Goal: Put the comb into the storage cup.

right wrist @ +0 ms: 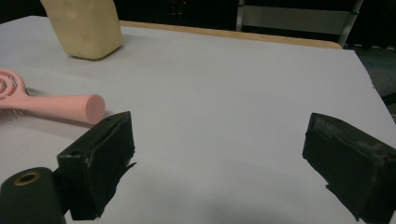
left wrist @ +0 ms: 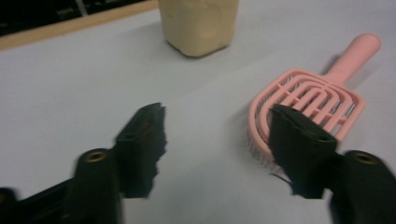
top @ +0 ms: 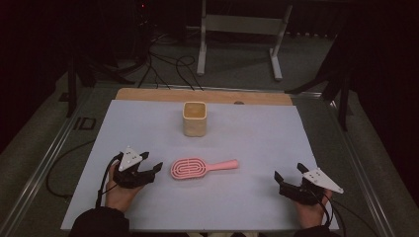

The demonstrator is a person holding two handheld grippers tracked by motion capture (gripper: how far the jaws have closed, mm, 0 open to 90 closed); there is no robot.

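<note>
A pink hairbrush [top: 199, 168] lies flat in the middle of the white table cover, handle pointing right. Behind it stands a cream square cup [top: 194, 118], upright and open at the top. My left gripper [top: 150, 162] rests just left of the brush head, open and empty. In the left gripper view the hairbrush [left wrist: 312, 97] lies close behind the right jaw and the cup [left wrist: 199, 24] stands farther off. My right gripper [top: 289, 171] sits open near the front right. In its own view the brush handle [right wrist: 65, 105] lies beyond the left jaw, apart from it.
The white cover [top: 257, 138] spans the table, with a wooden strip [top: 148, 95] along the far edge. Cables and a metal stand [top: 242, 24] sit on the floor beyond. Bare cover lies between the brush and the right gripper.
</note>
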